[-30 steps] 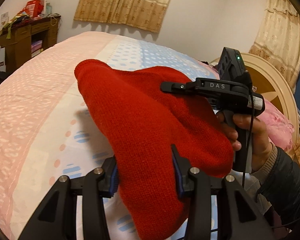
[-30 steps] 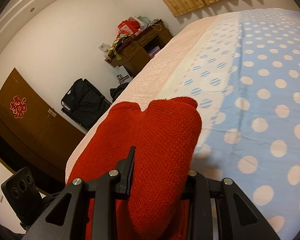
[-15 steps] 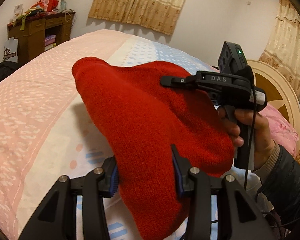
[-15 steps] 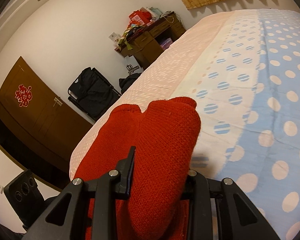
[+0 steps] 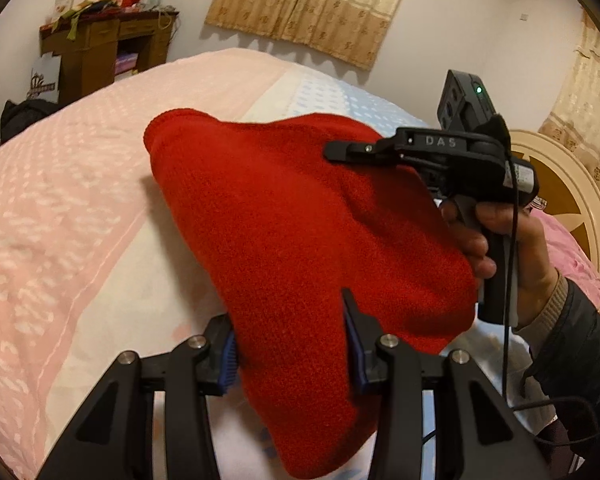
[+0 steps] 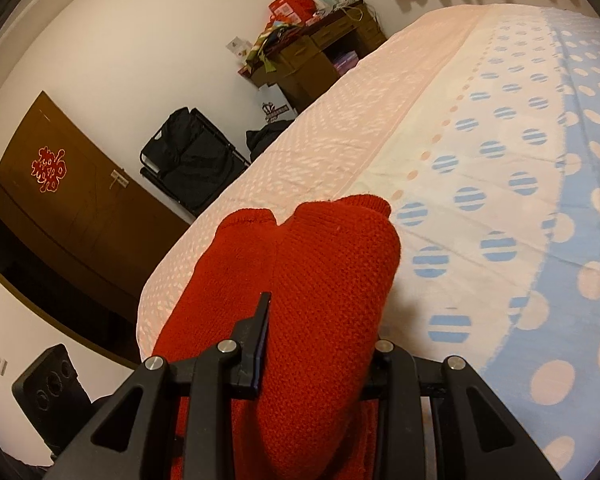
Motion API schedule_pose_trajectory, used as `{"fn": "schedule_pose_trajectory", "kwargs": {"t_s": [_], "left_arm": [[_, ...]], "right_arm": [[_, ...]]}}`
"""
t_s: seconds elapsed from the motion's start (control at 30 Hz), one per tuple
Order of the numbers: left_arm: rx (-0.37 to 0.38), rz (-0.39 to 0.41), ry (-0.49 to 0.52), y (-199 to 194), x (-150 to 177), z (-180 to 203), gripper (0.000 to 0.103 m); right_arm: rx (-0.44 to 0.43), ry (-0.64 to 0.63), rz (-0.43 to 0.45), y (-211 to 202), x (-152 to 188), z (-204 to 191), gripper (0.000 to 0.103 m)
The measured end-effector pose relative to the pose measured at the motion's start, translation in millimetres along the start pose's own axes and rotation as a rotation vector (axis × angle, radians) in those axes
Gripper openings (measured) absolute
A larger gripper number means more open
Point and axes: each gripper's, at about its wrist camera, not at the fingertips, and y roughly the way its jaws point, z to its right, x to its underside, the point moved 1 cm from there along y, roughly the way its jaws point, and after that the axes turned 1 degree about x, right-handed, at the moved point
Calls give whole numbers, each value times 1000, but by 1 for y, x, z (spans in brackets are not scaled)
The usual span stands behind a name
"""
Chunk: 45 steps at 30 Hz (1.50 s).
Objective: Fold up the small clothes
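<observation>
The bed (image 5: 80,208) fills most of both views, its cover pink along one side and white and blue with dots on the other. Above it hangs the red knitted garment (image 5: 300,216), held up clear of the cover between the two grippers, its far corner reaching out over the pink band. The left gripper (image 5: 292,344) pinches a thick bunch of the knit between its blue pads; the right gripper (image 6: 320,340) does the same with another bunch, the wool bulging up between its jaws.

This looks like the carrying stage of the fold — the piece is gathered and doubled in the air, not yet laid down. The next move calls for lowering both ends together onto a bare stretch of cover, keeping the knit taut enough that it lands flat, and only then letting go. A soft, stretchy knit like this is likely to sag or bunch if one end drops first.

Nothing lies on the cover below, so the landing spot is free. Round about: a wooden headboard (image 5: 560,184) and a pink pillow (image 5: 572,256) on the right-hand side, a cluttered desk (image 6: 316,52) and a black bag (image 6: 192,160) by the far wall, curtains (image 5: 308,4) — all well apart from the work. The right gripper's cable (image 5: 512,240) dangles near the person's sleeve (image 5: 580,344) and could catch.
</observation>
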Motion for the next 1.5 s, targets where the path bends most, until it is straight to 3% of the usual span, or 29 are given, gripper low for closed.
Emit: {"fn": "schedule_pose_trajectory", "kwargs": {"t_s": [0.4,0.63,0.8,0.93,1.03,1.1,1.23,1.33,1.5], "left_arm": [[21,8,-18,6,11,-10,47],[-19,14,22,-8,10,-5,56],[-40,123,55,-37,-6,-1,67],[-124,194,76,-37,-23,-11,80],[-227,147,58,-16,-28,-29,80],[-239,97,35,-2,-21,-42,80],[-220,69,-11,8,-9,-54,82],[-254,43,-6,12,-8,-49,87],[-265,46,1,7,-4,-46,88]], "right_arm": [[48,49,-61,30,8,22,32],[84,74,-48,19,10,28,42],[119,88,27,-13,9,28,43],[51,17,103,-53,21,-5,45],[-64,-39,88,-67,42,-34,55],[-100,-77,42,-63,59,-46,58],[14,-51,-57,-41,98,-30,59],[-53,24,-2,-44,107,-15,58],[0,-22,29,-49,117,-25,58]]}}
